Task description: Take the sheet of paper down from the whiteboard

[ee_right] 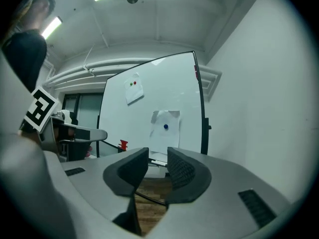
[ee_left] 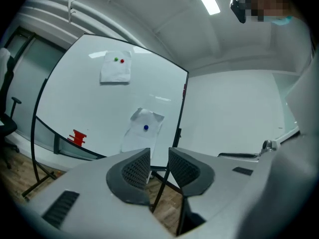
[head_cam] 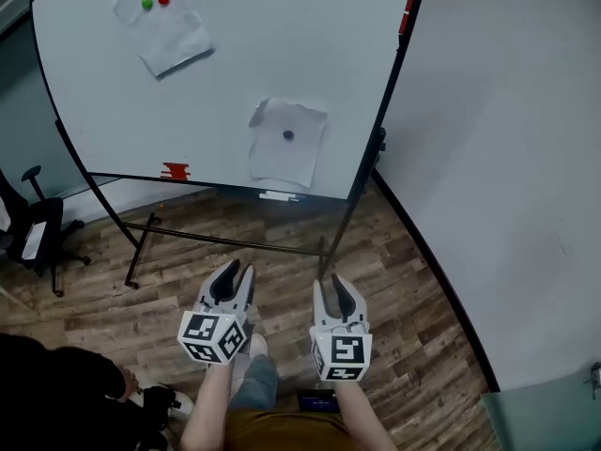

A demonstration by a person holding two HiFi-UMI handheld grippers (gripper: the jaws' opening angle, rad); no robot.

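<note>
**Paper on the board, both grippers empty**

A wood floor (head_cam: 404, 289) runs up to a whiteboard (head_cam: 282, 54) on a stand beside a plain wall. The lower sheet of paper (head_cam: 282, 163) hangs near the board's bottom edge, pinned by one dark magnet (head_cam: 288, 135). A second sheet (head_cam: 174, 36) sits high on the left under two magnets. The left gripper (head_cam: 237, 272) and right gripper (head_cam: 330, 285) are well short of the board, each with its jaws slightly parted and nothing between them. The paper looks light, limp and easily torn. A free lower corner seems the safest hold, once the magnet is off.
</note>
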